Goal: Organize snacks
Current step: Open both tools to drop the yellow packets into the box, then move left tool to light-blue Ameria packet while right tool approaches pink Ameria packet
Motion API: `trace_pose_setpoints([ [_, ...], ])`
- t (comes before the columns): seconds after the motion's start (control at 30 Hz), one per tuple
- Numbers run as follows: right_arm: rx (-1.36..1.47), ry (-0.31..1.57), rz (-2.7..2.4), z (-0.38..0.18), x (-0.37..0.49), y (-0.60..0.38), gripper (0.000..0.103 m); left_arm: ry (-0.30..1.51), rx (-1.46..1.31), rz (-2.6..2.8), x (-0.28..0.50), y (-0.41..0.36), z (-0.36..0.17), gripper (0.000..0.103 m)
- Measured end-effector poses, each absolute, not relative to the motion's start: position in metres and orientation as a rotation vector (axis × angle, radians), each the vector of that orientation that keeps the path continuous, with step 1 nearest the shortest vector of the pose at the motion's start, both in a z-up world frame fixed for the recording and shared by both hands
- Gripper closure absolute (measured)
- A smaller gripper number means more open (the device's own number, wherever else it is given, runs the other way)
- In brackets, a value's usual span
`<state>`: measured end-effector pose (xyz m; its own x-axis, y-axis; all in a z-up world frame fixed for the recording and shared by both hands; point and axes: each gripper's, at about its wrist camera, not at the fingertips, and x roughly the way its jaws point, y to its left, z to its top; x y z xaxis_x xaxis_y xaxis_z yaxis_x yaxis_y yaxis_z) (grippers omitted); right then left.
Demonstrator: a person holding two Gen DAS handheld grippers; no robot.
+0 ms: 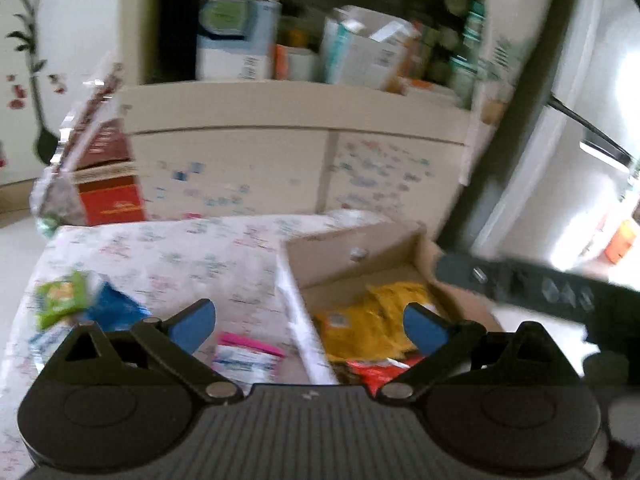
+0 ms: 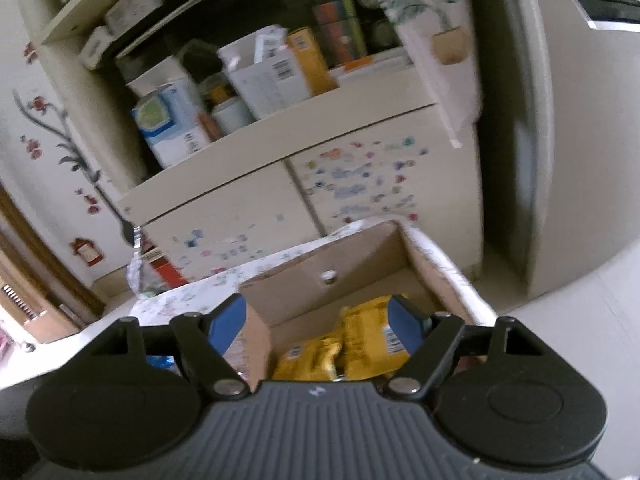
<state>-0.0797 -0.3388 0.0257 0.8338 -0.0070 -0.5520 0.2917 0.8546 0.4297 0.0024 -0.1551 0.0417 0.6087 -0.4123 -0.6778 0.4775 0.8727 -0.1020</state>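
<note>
A cardboard box (image 1: 344,248) sits on the floral-cloth table (image 1: 180,256). It holds yellow snack packs (image 1: 368,328) and a red pack (image 1: 372,372). My left gripper (image 1: 310,326) is open and empty above the box's left wall. On the table to its left lie a green pack (image 1: 60,298), a blue pack (image 1: 114,310) and a pink-and-white packet (image 1: 248,354). My right gripper (image 2: 316,324) is open and empty above the box (image 2: 320,256), over the yellow packs (image 2: 360,344). A blue pack (image 2: 160,362) peeks out at its left.
A cream cabinet (image 1: 280,152) with stickered doors stands behind the table, its shelf crowded with cartons (image 1: 236,40). A red box (image 1: 110,196) and a clear bag (image 1: 56,196) sit on the floor at left. A white fridge (image 2: 560,160) stands at right.
</note>
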Motion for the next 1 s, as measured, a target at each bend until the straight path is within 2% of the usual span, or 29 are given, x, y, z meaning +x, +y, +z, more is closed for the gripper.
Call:
trace_pose_setpoints([
  [0.1,0.516,0.546,-0.123,0.029,-0.075,-0.327,0.021,0.742,0.127,-0.454,0.01,-0.14,0.047,0.0],
  [0.57,0.402,0.577,0.005,0.028,-0.052,-0.266,0.021,0.762,0.09,-0.304,0.034,-0.06,0.056,0.0],
  [1.0,0.347,0.682,0.078,0.003,-0.033,-0.213,0.021,0.806,-0.007,-0.158,0.061,0.003,0.052,0.0],
])
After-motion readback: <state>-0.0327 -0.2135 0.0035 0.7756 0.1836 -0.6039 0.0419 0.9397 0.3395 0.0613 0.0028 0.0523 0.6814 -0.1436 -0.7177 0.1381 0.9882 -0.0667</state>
